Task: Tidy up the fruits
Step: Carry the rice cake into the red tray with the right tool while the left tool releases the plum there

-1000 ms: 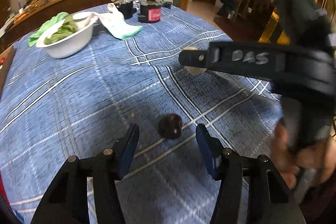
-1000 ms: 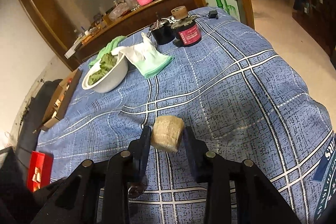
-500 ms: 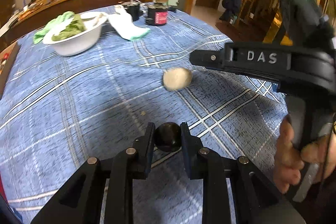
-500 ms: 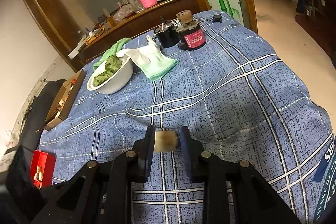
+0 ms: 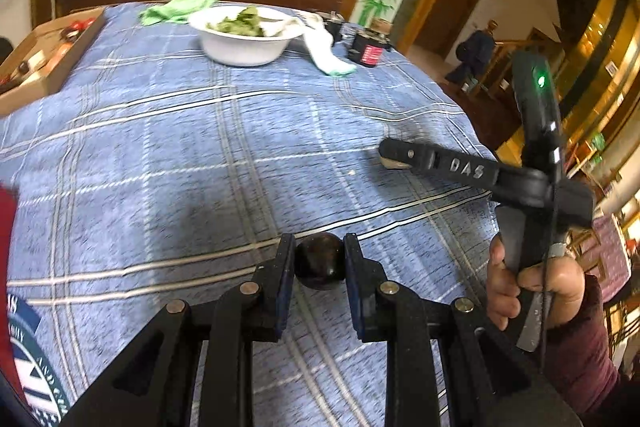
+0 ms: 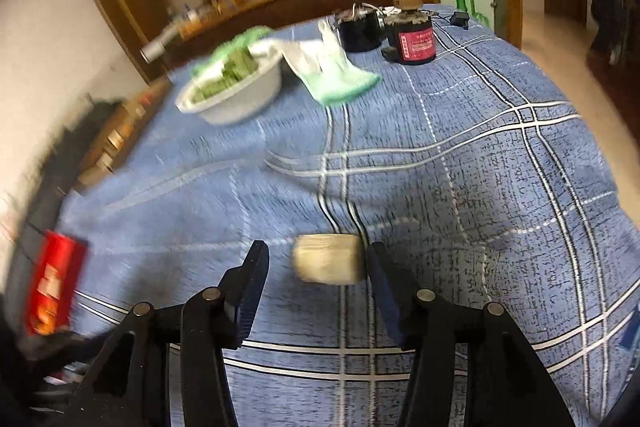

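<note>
Between the two fingers of my left tool (image 5: 320,259), in the left wrist view, sits a dark round fruit (image 5: 319,260). Both blue pads press against its sides, so this tool is clamped on it, low over the blue plaid cloth (image 5: 200,155) covering the surface. Ahead and to the right, my right hand (image 5: 532,291) grips the handle of the right tool (image 5: 394,159), whose black finger marked "DAS" reaches leftward across the cloth. A pale sliver shows at that finger's tip. Far ahead stands a white bowl (image 5: 246,43) holding green leaves, with a white-and-green towel (image 5: 326,53) just right of it and a dark jar with a red label (image 5: 370,51) beyond the towel. A cardboard box (image 5: 44,55) lies at the far left edge.

From the right wrist view, my right tool (image 6: 316,263) has its fingers spread apart. A tan, blocky fruit (image 6: 329,259) rests on the cloth (image 6: 480,155) between them, close to the right finger and clear of the left one; blur prevents confirming contact on the right. Far ahead are the bowl (image 6: 236,99), the towel (image 6: 332,75) and the red-labelled jar (image 6: 414,35). A red box (image 6: 52,283) lies to the left.
</note>
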A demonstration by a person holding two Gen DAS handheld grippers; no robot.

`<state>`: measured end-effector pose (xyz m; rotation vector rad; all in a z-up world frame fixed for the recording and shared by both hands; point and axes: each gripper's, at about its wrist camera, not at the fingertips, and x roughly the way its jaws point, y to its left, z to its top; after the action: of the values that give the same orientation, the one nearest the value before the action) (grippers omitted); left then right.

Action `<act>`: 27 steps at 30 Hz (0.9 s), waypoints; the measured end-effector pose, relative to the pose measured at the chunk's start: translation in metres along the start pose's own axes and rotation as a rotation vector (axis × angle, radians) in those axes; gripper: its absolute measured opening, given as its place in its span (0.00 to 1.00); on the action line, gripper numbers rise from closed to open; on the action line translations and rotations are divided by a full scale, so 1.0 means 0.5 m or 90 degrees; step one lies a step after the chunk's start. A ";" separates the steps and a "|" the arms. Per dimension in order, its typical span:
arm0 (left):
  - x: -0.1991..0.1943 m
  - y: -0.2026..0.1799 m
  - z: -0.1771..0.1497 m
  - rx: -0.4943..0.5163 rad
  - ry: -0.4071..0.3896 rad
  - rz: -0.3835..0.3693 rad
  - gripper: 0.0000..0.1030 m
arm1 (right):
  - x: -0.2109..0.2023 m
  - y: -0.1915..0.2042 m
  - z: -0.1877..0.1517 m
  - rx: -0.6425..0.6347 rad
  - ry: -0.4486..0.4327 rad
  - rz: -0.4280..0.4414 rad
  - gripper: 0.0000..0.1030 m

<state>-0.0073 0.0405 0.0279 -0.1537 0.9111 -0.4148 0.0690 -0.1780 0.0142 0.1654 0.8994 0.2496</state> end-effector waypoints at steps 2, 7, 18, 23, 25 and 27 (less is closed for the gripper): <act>-0.013 0.014 -0.004 -0.013 -0.007 0.001 0.22 | 0.008 0.007 -0.006 -0.020 0.005 -0.028 0.48; -0.057 0.043 -0.011 -0.033 -0.033 0.005 0.22 | 0.011 0.004 -0.013 -0.028 -0.002 -0.048 0.35; -0.264 0.213 -0.058 -0.136 -0.131 0.039 0.22 | -0.070 0.109 -0.026 -0.062 -0.040 -0.018 0.35; -0.377 0.321 -0.107 -0.204 -0.192 0.106 0.22 | -0.108 0.249 -0.040 -0.120 -0.041 0.052 0.35; -0.415 0.365 -0.131 -0.232 -0.210 0.140 0.22 | -0.108 0.321 -0.050 -0.152 -0.030 0.086 0.35; -0.445 0.405 -0.156 -0.259 -0.220 0.171 0.22 | -0.098 0.385 -0.062 -0.178 -0.011 0.116 0.36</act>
<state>-0.1319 0.3200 0.0823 -0.4556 0.6520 0.0538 -0.0126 -0.0062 0.0794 -0.0112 0.8231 0.5386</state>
